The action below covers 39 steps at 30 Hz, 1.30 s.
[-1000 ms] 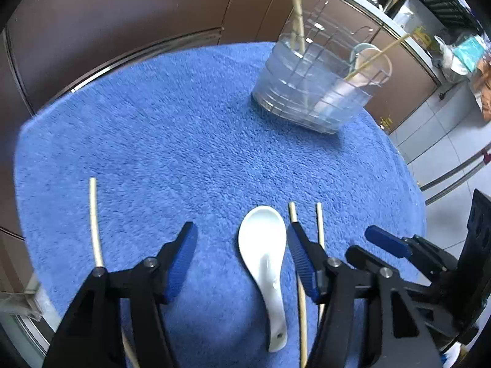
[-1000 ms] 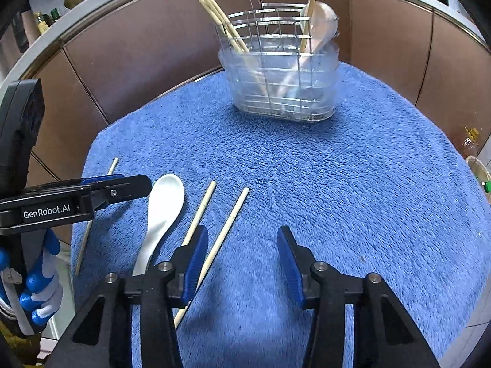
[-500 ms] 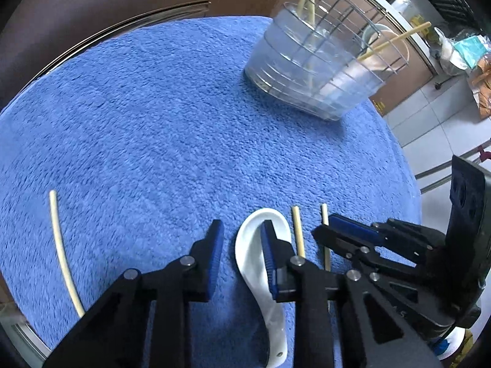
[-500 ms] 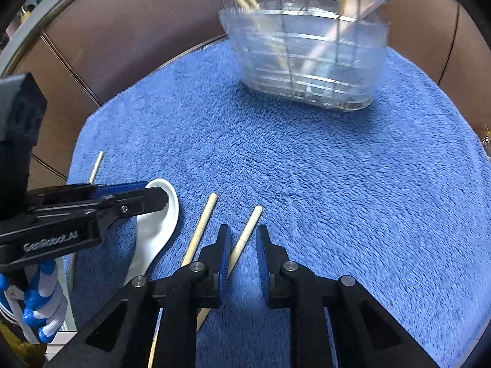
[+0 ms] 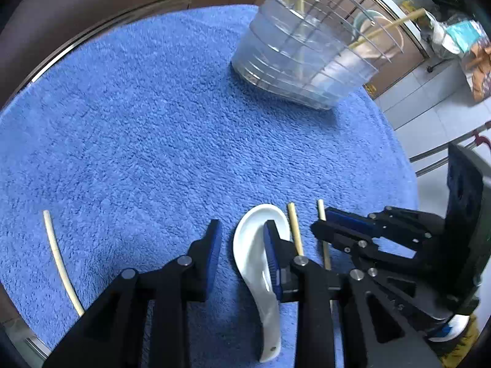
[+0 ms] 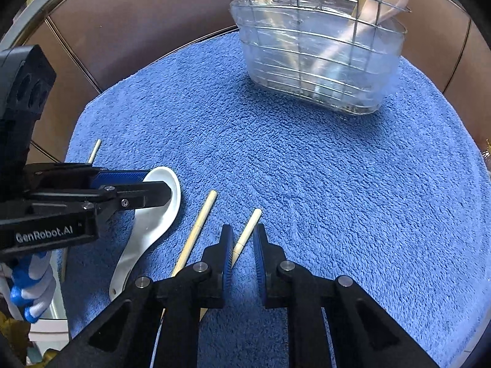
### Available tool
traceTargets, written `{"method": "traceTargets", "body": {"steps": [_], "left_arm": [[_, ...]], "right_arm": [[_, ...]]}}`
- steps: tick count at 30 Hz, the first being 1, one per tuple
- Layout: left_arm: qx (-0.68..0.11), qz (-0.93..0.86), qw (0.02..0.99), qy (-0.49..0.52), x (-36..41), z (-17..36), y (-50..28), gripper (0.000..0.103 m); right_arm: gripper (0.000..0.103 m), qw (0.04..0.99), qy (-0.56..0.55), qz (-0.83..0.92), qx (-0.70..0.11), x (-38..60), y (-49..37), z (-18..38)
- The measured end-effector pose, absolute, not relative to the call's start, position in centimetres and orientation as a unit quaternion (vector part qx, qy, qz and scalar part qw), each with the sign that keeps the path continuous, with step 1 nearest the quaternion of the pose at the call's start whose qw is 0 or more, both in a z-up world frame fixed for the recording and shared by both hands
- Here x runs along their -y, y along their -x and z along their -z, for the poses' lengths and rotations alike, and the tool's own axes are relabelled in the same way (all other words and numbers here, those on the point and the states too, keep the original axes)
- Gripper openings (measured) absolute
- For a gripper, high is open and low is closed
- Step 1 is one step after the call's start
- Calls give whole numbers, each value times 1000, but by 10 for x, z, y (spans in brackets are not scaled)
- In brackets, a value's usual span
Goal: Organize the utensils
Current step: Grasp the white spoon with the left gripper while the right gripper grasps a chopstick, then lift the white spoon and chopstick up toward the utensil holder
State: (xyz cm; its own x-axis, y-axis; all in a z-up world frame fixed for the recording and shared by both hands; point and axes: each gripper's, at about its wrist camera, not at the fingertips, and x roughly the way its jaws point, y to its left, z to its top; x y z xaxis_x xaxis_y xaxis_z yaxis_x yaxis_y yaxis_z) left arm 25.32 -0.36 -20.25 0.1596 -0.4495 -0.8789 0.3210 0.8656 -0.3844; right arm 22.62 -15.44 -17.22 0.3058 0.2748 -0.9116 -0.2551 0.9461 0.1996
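both grippers narrowed since a second ago. left gripper (image 5: pixel 241 239) half apart, white spoon (image 5: pixel 256 263) at its 3 o'clock finger; right gripper (image 6: pixel 242 243) slightly apart astride chopstick (image 6: pixel 248 229).

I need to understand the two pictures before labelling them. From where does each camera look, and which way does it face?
Left wrist: sits on the left gripper, faces forward over the blue towel mat; its own black fingers straddle the white ceramic spoon.
Right wrist: sits on the right gripper, faces the wire utensil basket; its fingers flank a wooden chopstick.
Shared: spoon, chopsticks, basket, mat, and each other's gripper.
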Motion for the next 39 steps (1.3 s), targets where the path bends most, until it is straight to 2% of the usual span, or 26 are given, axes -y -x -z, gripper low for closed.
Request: {"method": "traceTargets", "body": {"steps": [6,10,11,13,21,28,39], "left_arm": [[-612,277,738,68,-1,205,-267,28],[-600,271,752,27,14,203,-260,26],[-594,266,759,13,18,203,-256,25],[-580,248,775,-21,25,201,-249,14],[-545,235,804,-2,13,192,-235,3],[-523,232,820,3,-5,182,-216,3],[-428,196,882,-31,-10,130,-165,3]], "right_arm": [[13,803,-8,-171,-571,159,-229,169],[13,803,-5,-171,-571,156,-232,169],[13,803,-4,-171,-571,155,-231,169],[13,804,-1,-169,-570,154,-230,169],[6,808,-16,-165,-565,151,-227,169],[6,815,-43,-178,-549,164,-214,156],[6,850,-64,-191,-487,178,-167,116]]}}
